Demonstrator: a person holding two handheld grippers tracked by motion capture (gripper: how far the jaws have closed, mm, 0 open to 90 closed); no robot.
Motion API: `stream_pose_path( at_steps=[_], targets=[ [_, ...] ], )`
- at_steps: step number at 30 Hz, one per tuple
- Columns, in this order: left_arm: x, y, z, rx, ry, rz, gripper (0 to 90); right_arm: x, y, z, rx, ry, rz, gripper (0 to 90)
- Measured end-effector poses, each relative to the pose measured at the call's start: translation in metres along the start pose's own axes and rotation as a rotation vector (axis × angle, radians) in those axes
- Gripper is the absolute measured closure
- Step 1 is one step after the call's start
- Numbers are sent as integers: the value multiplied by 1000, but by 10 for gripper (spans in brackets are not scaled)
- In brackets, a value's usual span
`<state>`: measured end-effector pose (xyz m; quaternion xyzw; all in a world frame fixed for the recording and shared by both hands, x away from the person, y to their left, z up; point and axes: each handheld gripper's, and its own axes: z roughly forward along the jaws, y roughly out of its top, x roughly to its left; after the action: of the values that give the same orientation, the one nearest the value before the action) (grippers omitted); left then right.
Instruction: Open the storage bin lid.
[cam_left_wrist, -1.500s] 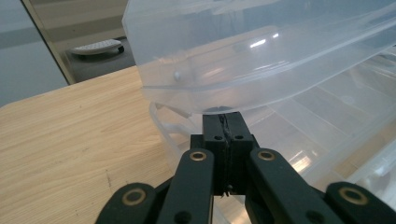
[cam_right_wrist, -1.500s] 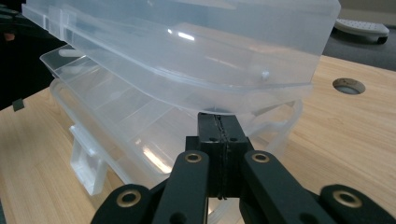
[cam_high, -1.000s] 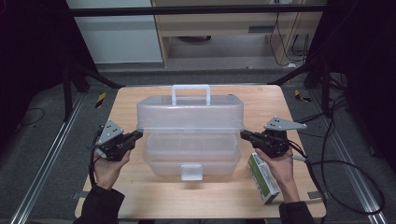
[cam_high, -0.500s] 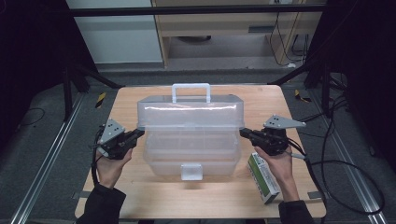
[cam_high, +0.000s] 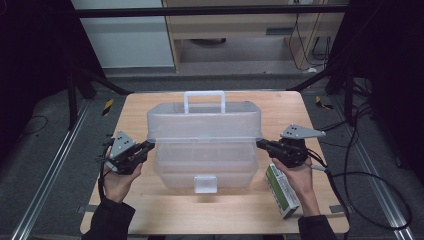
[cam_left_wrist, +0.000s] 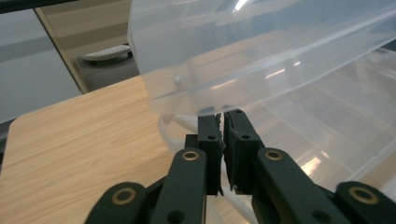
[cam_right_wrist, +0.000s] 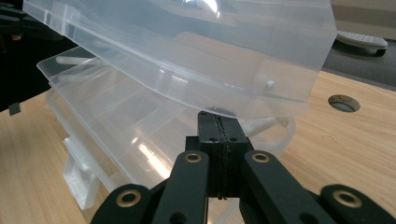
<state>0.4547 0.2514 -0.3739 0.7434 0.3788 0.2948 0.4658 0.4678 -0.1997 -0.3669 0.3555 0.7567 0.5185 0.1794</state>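
Note:
A clear plastic storage box (cam_high: 205, 165) stands mid-table with its lid (cam_high: 205, 122) raised and its white handle (cam_high: 204, 96) at the back. My left gripper (cam_high: 149, 145) has its tips just under the lid's left end (cam_left_wrist: 187, 70). Its jaws (cam_left_wrist: 222, 114) have just been opening and stand a narrow slit apart, with nothing between them. My right gripper (cam_high: 261, 144) points at the lid's right end, and its shut tips (cam_right_wrist: 218, 116) touch the underside of the lid's edge (cam_right_wrist: 261, 93). The box's tray (cam_right_wrist: 116, 126) lies open below.
A green and white carton (cam_high: 282, 190) lies on the wooden table (cam_high: 150, 210) under my right hand, beside the box. The box's front latch (cam_high: 205, 183) hangs toward the table's near edge. A cable hole (cam_right_wrist: 344, 103) sits in the tabletop. Dark floor and frame rails surround the table.

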Motion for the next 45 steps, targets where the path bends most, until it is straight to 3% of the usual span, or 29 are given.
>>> stream_pose_path(
  at_steps=[5, 14, 20, 28, 33, 38, 41, 45],
  targets=[
    [6, -7, -4, 22, 39, -5, 763, 0, -1, 0, 7, -1, 0, 900],
    [10, -4, 6, 8, 42, -8, 675, 1, -1, 2, 9, 4, -2, 900],
    [7, -1, 17, 7, 37, 6, 659, 1, -1, 3, 11, 7, -2, 900],
    [6, 5, 19, -3, 64, 29, 666, 1, -2, 3, 17, 9, -3, 900],
    [6, 5, 18, 1, 71, 36, 687, 2, -4, 4, 25, -19, -8, 875],
    [7, 6, 15, 0, 66, 28, 703, -2, -11, 5, 69, -48, 25, 821],
    [7, 6, 15, 3, 67, 29, 703, 0, -14, 9, 112, -90, -5, 796],
    [7, 6, 15, 7, 69, 29, 704, 2, -17, 12, 141, -99, -16, 752]
  ],
)
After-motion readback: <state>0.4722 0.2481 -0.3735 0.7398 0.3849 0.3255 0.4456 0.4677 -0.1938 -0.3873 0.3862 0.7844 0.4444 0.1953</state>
